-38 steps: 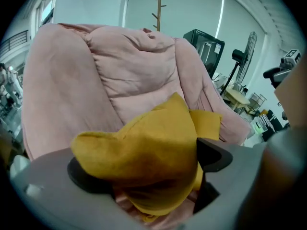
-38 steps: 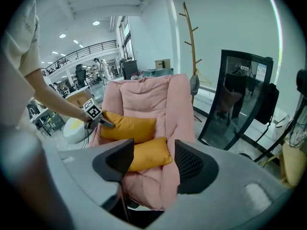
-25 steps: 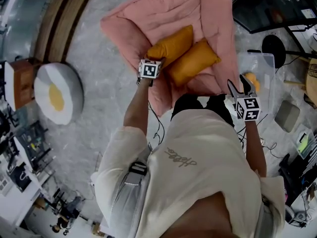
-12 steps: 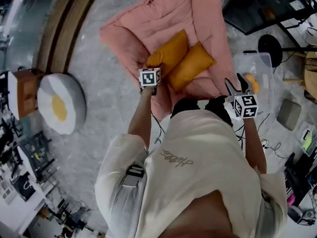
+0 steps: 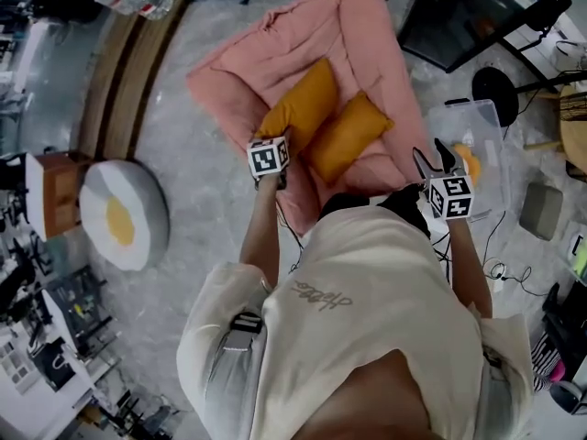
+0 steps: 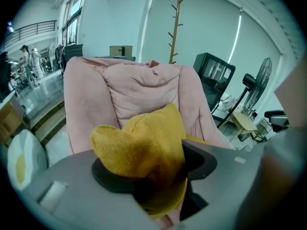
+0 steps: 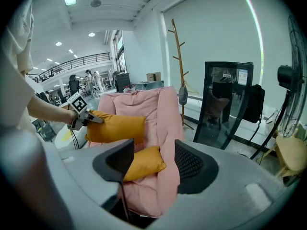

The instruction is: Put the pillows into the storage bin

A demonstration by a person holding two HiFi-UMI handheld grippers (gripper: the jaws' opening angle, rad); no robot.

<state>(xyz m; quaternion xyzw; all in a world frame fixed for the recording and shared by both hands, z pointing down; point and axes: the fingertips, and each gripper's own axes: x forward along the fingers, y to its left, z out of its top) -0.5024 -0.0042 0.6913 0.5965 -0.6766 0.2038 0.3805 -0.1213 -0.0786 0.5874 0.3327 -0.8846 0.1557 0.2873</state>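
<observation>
Two mustard-yellow pillows lie on a pink beanbag chair (image 5: 312, 35). My left gripper (image 5: 275, 143) has the near corner of the left pillow (image 5: 298, 108) (image 6: 144, 147) bunched between its jaws, which are closing on it; the right gripper view shows that pillow (image 7: 115, 127) lifted off the seat by the left gripper (image 7: 88, 119). The second pillow (image 5: 347, 137) (image 7: 144, 163) rests beside it. My right gripper (image 5: 436, 157) (image 7: 151, 164) hangs open and empty beside the clear storage bin (image 5: 486, 117), which holds another yellow pillow (image 5: 468, 159).
A round fried-egg cushion (image 5: 119, 214) and a wooden box (image 5: 55, 191) sit on the floor at the left. A black cabinet (image 5: 468, 12) and a fan base (image 5: 498, 85) stand behind the bin. A coat stand (image 6: 175, 30) rises behind the chair.
The left gripper's jaws have drawn in on the left pillow's corner, and the pillow has risen off the chair. The right gripper has stayed beside the bin.
</observation>
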